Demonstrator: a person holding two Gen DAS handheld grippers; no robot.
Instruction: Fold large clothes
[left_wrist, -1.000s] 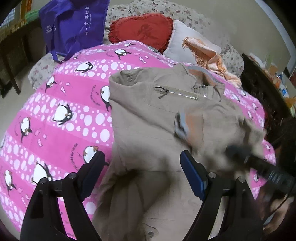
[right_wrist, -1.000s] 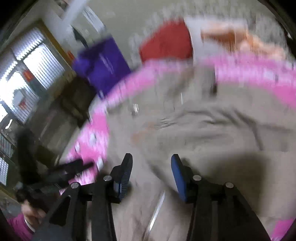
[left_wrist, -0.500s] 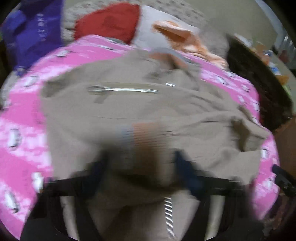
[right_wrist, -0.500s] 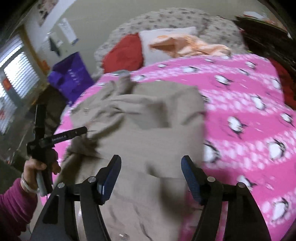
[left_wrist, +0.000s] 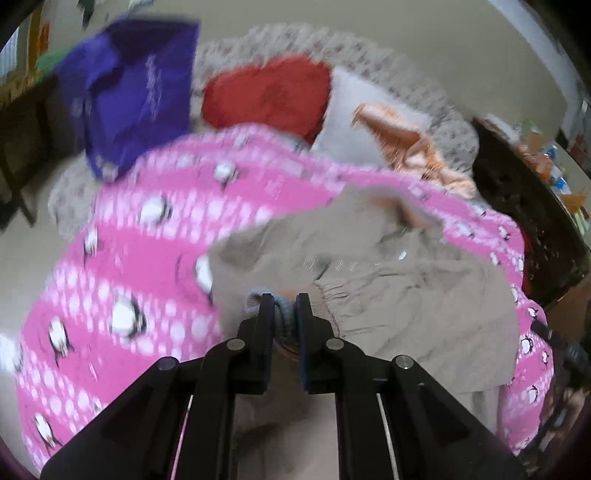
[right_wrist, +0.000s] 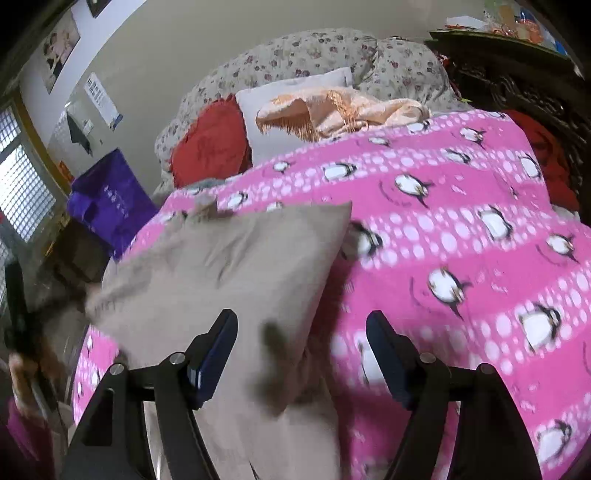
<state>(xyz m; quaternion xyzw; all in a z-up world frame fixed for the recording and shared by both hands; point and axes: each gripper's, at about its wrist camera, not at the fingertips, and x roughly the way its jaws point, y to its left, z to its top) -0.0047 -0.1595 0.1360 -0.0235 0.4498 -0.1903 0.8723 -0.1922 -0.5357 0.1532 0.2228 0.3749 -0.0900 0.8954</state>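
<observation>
Gripping: left gripper (left_wrist: 283, 308) has its jaws nearly together on the grey ribbed cuff (left_wrist: 282, 314) of the jacket (left_wrist: 399, 295).
Right gripper (right_wrist: 301, 338): jaws wide apart, nothing between them; it hangs over the jacket's (right_wrist: 229, 266) near edge, where tan cloth meets blanket.
Jacket: tan, spread rumpled on the blanket (left_wrist: 147, 258); a sleeve is drawn across the body toward the left gripper. Zip (left_wrist: 351, 264) shows as a faint blurred streak above the cuff.
Jacket, right view: one flat corner points toward the pillows; the near part runs under the gripper, blurred.
Blanket (right_wrist: 461, 240): pink with white dots and penguins, covering the bed.
Left hand (right_wrist: 22, 373): seen in the right view at far left, holding the other gripper's handle, blurred.
Behind: red cushion (left_wrist: 269, 96), white pillow (right_wrist: 280, 110) with a peach fringed cloth (right_wrist: 340, 110) on it, floral quilt (right_wrist: 314, 51).
Far left: purple bag (left_wrist: 129, 92).
Far right: dark wood furniture (left_wrist: 524, 221).
</observation>
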